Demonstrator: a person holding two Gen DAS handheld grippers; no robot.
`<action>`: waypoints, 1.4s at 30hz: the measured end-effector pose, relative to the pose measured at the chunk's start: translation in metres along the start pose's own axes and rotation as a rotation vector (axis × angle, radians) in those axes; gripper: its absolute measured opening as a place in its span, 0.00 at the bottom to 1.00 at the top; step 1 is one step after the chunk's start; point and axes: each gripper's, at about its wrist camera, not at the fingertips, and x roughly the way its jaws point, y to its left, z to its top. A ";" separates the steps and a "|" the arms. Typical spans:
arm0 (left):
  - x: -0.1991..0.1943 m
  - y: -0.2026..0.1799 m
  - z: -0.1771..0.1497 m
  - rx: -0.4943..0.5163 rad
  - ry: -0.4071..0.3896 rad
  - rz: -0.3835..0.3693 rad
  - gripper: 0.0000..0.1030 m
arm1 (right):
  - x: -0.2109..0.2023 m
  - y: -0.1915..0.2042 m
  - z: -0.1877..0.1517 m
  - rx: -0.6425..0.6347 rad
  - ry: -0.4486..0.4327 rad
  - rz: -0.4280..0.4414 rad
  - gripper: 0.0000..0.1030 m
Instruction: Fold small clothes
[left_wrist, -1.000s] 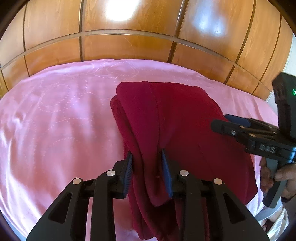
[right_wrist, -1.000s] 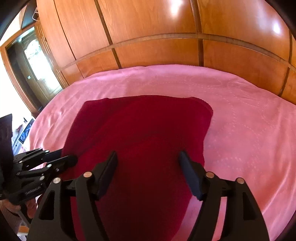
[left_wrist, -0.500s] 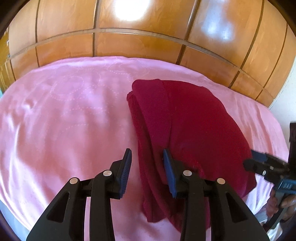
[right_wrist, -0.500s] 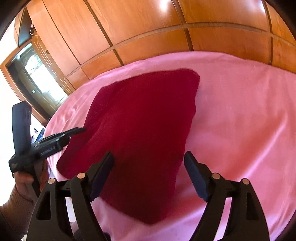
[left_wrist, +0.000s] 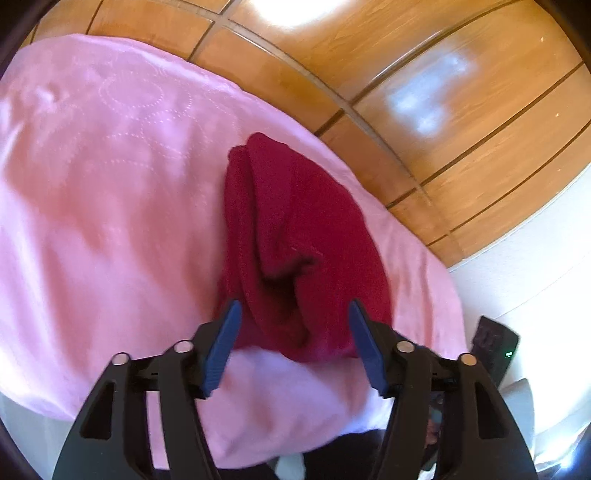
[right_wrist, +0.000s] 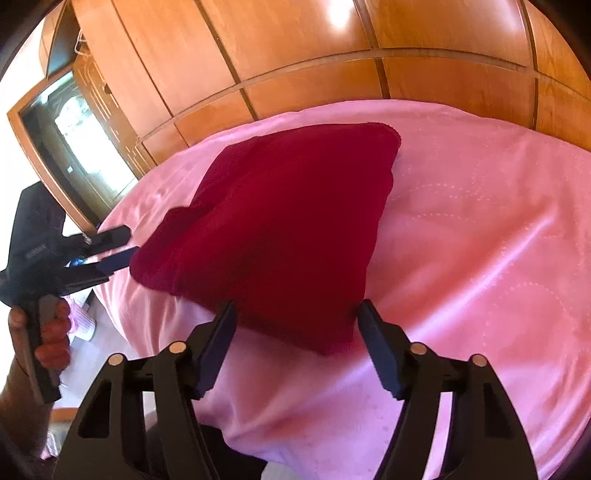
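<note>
Folded crimson garment (left_wrist: 295, 236) lying flat on the pink bedspread (left_wrist: 110, 206), long axis running away toward the wooden wardrobe (left_wrist: 461, 122). Left hand-held gripper (left_wrist: 293, 345) angled down at the near edge, jaws opening, nothing pinched now, cloth released since a second ago. Right hand-held gripper (right_wrist: 295, 347) tilted down over the near corner, jaws closing, pads not yet pressing fabric.

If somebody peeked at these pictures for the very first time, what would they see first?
First, the folded dark red knit garment lying on the shiny pink bedspread. Next, the black left gripper and black right gripper at its near edge, neither holding it. Behind stands a glossy orange-brown wooden wardrobe.
</note>
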 end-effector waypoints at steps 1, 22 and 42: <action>-0.001 -0.002 -0.002 -0.002 0.003 -0.018 0.59 | 0.000 0.000 -0.002 -0.001 -0.001 -0.002 0.65; 0.031 0.017 -0.035 0.075 0.095 0.211 0.09 | 0.021 -0.006 -0.025 -0.019 0.058 -0.004 0.18; 0.047 0.023 0.027 -0.115 0.040 0.007 0.22 | 0.036 -0.049 0.023 0.258 0.036 0.179 0.37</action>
